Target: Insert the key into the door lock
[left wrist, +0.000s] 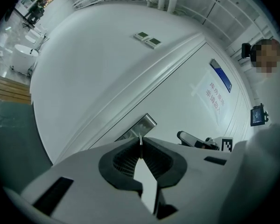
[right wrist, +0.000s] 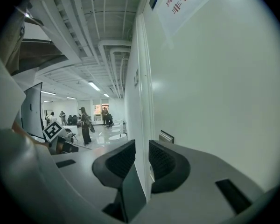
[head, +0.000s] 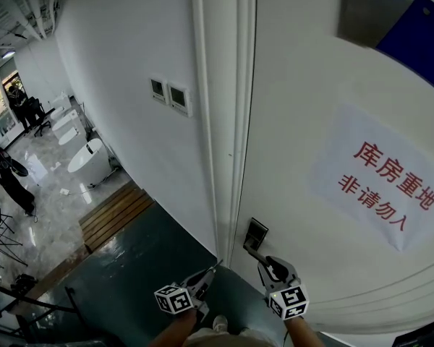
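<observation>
The metal lock plate (head: 256,233) sits on the white door (head: 325,107), near its edge. My left gripper (head: 211,270) is shut on a thin metal key (left wrist: 140,142) whose tip sticks out past the jaws and points toward the lock plate (left wrist: 143,125), a short way off it. My right gripper (head: 256,256) is just below the lock plate, close to the door, with its jaws a little apart and nothing between them. In the right gripper view the lock plate (right wrist: 166,136) shows just beyond the jaws. The right gripper (left wrist: 196,140) also appears in the left gripper view.
A door frame (head: 218,121) runs left of the door, with two wall switch panels (head: 171,95) beyond it. A paper sign with red characters (head: 383,179) hangs on the door. People (right wrist: 85,124) stand far off in the hall at the left.
</observation>
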Demonstrator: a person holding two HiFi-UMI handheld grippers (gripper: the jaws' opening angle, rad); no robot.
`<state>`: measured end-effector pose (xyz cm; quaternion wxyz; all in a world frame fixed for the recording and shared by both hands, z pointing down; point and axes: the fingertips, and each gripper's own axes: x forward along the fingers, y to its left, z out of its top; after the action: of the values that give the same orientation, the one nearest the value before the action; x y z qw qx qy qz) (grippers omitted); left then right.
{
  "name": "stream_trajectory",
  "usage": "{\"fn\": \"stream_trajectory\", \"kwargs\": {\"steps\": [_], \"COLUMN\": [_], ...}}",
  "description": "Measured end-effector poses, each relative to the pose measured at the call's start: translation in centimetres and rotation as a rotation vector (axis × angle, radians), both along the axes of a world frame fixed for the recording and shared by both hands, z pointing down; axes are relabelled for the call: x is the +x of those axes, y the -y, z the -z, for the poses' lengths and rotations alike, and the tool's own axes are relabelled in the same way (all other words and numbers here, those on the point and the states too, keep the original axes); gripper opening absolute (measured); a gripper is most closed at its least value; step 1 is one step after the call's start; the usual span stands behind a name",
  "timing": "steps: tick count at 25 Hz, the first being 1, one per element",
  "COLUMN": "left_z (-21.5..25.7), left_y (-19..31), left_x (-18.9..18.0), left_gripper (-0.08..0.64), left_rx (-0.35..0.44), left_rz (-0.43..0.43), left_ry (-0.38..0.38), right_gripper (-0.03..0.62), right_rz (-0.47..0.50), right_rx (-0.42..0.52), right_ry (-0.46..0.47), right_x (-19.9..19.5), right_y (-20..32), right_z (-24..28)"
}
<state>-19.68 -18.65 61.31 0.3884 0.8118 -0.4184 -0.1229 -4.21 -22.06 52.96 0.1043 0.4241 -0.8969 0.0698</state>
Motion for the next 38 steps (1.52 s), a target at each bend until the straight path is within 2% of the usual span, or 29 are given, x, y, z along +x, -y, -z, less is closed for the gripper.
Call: {"fn": "stream_trajectory", "kwargs": {"steps": [16, 27, 38], "left_z": [-2.7, -4.5, -5.7], "left_y": [1.4, 2.5, 4.8], "left_x": [-1.3, -0.2, 2.1], "left_gripper": [0.032, 0.032, 0.032], "left_rx": [-0.040, -0.093, -0.151], "left_rz": [-0.027, -0.002, 0.017], "left_ry": [-0.057, -0.041, -0.087], "right_gripper": [0.092, 0.092, 0.092], "right_rz": [-0.026, 0.019, 0.056], "right_rx": [-0.015, -0.013, -0.013], "right_ry": [-0.030, -0.081, -0.112], "right_x": [-0.6, 0.6, 1.9], "right_y": [-0.1, 1.2, 2.6], "right_z": [-1.9, -2.0, -1.3]}}
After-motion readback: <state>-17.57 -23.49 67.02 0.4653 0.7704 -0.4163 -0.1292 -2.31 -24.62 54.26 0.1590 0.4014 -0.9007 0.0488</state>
